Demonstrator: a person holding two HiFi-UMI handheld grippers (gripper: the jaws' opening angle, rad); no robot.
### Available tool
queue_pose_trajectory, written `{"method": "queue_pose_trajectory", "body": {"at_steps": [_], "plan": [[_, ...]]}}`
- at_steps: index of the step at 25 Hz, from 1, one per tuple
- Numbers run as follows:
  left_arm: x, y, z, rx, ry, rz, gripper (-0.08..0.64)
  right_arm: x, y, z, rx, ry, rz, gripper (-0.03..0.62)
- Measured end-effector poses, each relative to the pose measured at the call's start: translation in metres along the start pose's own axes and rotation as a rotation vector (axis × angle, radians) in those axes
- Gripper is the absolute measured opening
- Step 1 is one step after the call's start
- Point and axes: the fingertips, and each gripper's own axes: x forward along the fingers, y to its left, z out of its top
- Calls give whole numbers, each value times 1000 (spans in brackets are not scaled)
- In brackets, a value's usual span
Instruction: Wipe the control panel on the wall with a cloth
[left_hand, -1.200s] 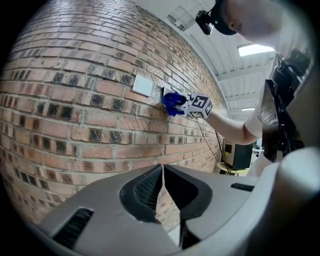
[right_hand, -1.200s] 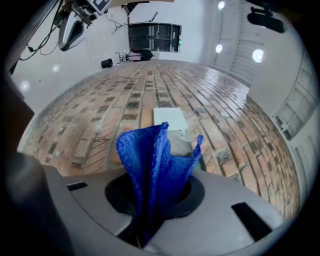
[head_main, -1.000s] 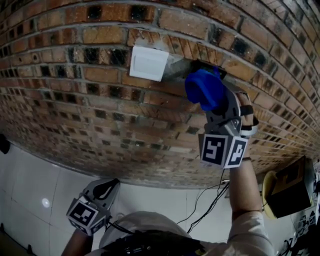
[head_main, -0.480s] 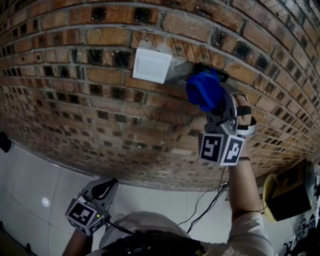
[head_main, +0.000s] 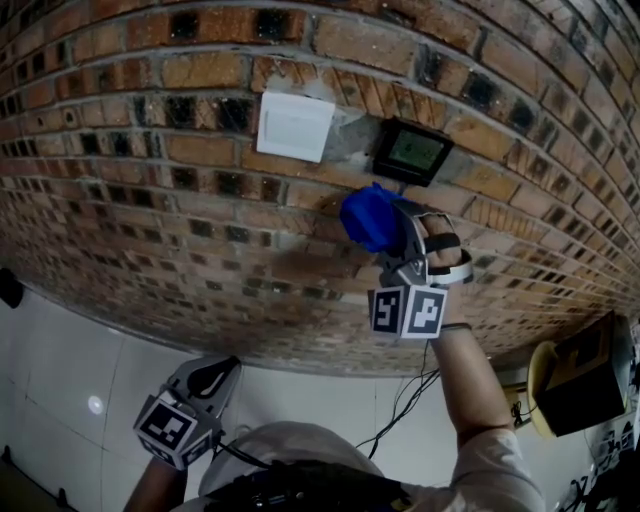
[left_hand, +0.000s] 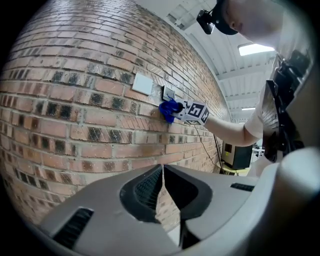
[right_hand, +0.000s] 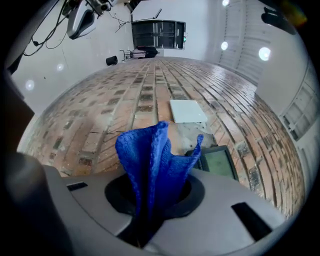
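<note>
The control panel (head_main: 411, 151) is a small black box with a greenish screen, fixed to the brick wall (head_main: 150, 200); it also shows in the right gripper view (right_hand: 217, 163). My right gripper (head_main: 385, 235) is shut on a blue cloth (head_main: 368, 217), held just below and left of the panel, off its face. In the right gripper view the cloth (right_hand: 152, 160) stands bunched up between the jaws. My left gripper (head_main: 205, 382) hangs low near my body, shut and holding nothing (left_hand: 162, 187).
A white blank cover plate (head_main: 295, 126) sits on the wall left of the panel. Black cables (head_main: 415, 400) hang below my right arm. A dark box on a yellow stand (head_main: 580, 380) is at the lower right, over a white tiled floor (head_main: 60, 370).
My right gripper has dropped down and left with the cloth, uncovering the panel that the cloth was pressed over. The left gripper has stayed put.
</note>
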Motion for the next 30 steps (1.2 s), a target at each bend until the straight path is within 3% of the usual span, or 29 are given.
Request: {"method": "queue_pose_trajectory", "body": {"at_steps": [4, 10, 15, 20, 30], "plan": [[-1, 1, -1, -1, -3, 3, 6, -9, -14, 6, 19, -19, -7, 89], [-3, 4, -2, -8, -6, 11, 6, -32, -99, 21, 17, -63, -187, 89], [-4, 6, 0, -6, -11, 16, 6, -25, -137, 7, 12, -38, -243, 89], [-5, 7, -1, -13, -10, 23, 6, -20, -123, 5, -9, -26, -231, 89], [-3, 4, 1, 6, -2, 10, 6, -16, -51, 5, -10, -26, -110, 89]]}}
